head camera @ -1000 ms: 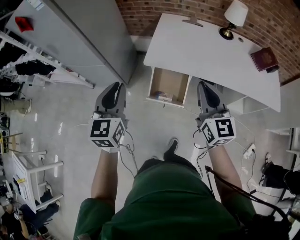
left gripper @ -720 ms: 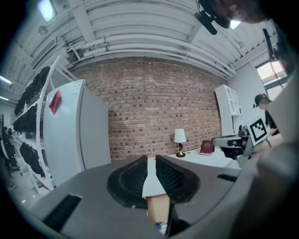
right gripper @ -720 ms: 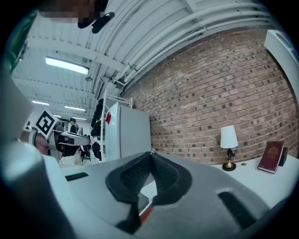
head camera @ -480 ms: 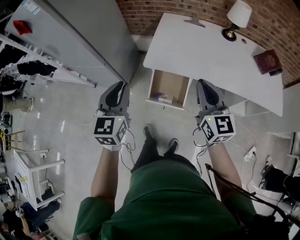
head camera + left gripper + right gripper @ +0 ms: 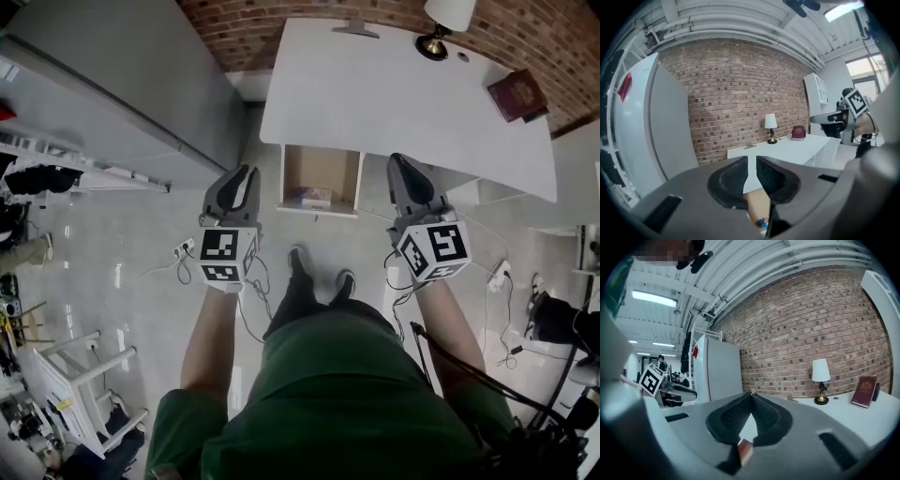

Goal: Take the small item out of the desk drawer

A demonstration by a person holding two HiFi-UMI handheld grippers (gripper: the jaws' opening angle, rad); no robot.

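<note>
The left gripper (image 5: 751,161) has its jaws a little apart, with a narrow gap between the pads and nothing in it. The right gripper (image 5: 751,397) has its jaws closed tip to tip, and they are empty. In the head view I see both grippers held out roughly level in front of the desk (image 5: 403,94). The left one is just left of the open drawer (image 5: 319,164) and the right one just right of it; neither touches it. The item (image 5: 312,196) lies inside the drawer near its front wall, about mid-width. On the desk top, well away from me, stand a lamp (image 5: 441,19) and a dark red book (image 5: 516,94), both toward the right end. A grey cabinet (image 5: 122,75) stands left of the desk, with a brick wall (image 5: 281,14) behind.
</note>
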